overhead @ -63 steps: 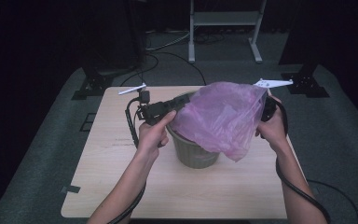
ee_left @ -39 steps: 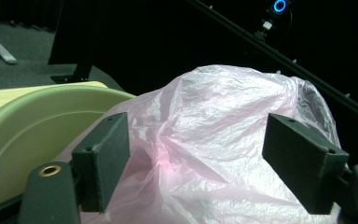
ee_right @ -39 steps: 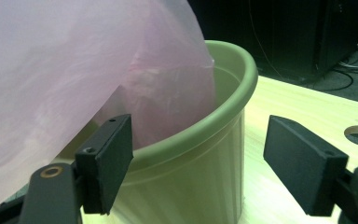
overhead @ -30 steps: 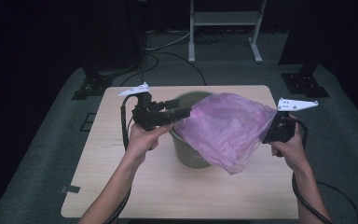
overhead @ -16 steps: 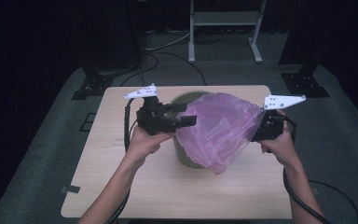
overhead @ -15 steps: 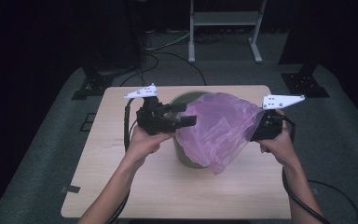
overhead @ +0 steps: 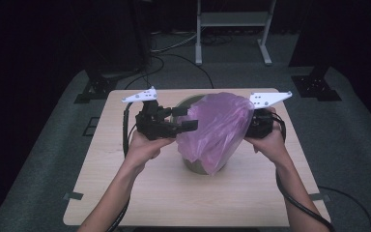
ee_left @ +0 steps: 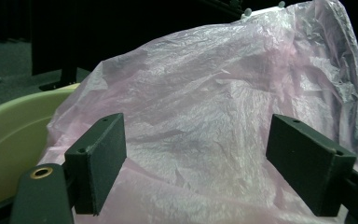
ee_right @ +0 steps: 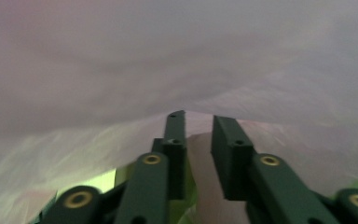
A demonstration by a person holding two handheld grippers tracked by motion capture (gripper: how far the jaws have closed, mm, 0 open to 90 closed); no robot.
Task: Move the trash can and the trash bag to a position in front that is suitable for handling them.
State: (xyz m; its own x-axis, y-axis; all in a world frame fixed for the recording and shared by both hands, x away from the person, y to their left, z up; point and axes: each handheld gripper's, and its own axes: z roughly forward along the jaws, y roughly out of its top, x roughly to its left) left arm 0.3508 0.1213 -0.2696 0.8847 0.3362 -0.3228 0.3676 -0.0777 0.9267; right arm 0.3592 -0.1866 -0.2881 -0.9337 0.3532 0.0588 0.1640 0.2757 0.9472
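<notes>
Right gripper jaws just closed onto right edge of pink bag, film pinched between them. Left gripper held wide open at bag's left side, nothing grasped. Bag draped over bin at table centre, shifted slightly leftward since a second ago. Mouth judged ready for stretching over rim.

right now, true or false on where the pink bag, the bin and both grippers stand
1. The pink bag hangs over the bin. True.
2. The left gripper is shut on the bag. False: its jaws stand wide, bag between them, pads not pressing.
3. The right gripper has just been closing, with bag film between its jaws. True.
4. The bin lies on its side. False: it stands upright on the table.
</notes>
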